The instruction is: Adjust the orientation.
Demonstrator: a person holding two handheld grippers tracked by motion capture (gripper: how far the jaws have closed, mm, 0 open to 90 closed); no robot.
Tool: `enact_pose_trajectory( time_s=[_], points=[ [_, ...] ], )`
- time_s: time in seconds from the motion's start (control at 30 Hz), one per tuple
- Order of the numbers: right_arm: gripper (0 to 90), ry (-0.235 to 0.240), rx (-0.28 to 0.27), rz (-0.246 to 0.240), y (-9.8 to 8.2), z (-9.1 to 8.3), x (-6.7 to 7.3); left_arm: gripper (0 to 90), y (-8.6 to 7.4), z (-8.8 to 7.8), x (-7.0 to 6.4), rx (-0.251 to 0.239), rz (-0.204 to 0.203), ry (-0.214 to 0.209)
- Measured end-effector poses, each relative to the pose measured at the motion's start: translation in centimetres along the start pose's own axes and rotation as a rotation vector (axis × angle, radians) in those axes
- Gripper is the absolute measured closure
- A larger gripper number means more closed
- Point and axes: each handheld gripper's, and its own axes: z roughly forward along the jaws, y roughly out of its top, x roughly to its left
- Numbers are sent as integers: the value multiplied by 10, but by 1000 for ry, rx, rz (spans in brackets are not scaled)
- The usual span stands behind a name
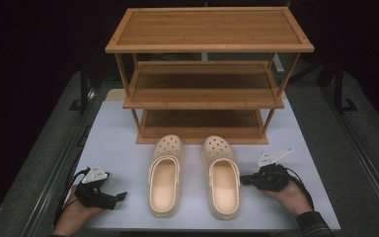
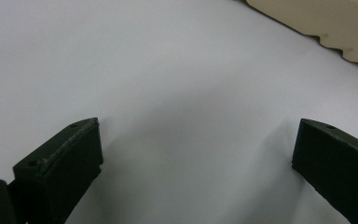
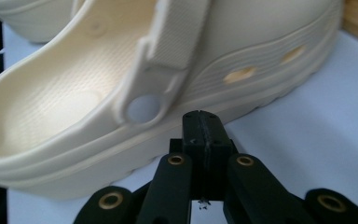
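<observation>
So there's a pair of cream foam clogs sitting side by side on the white table (image 1: 118, 148), toes pointing at a three-tier wooden shoe rack (image 1: 207, 74) that stands at the far end, its shelves bare. The right clog (image 1: 222, 175) is the one in play. The right gripper (image 1: 246, 180) is held low just beside its outer edge, about level with the strap rivet. In the right gripper view its fingers (image 3: 193, 135) are pressed flat together with nothing between them, the tip close against the sole's side wall; whether it actually touches is hard to tell.

The left gripper (image 1: 118, 196) sits well off from the left clog (image 1: 165, 177), near the table's front left corner. In the left gripper view its fingers (image 2: 70, 154) stand wide apart over bare table, holding nothing, with just a corner of the clog's ridged sole up top.

As for handling, these look like moulded foam shoes, so probably very light, a bit squashy and not fragile at all. The surface seems matte and textured, so likely decent grip. The downside is a light shoe will skate across that smooth table if nudged sideways. The best place to grab would be the side wall at the heel opening, one finger inside and one outside, or the heel strap (image 3: 182, 32), though the strap pivots and the shoe would dangle. The right fingers would need to open first.
</observation>
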Motion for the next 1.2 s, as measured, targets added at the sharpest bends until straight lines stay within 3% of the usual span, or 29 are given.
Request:
enact_pose_trajectory(
  time_s=[0.7,1.2],
  points=[
    [900,-32,-13,-10,23,18,-9,12,0,0,0,1,2,0],
    [900,21,11,-73,47,49,5,12,0,0,0,1,2,0]
  ],
)
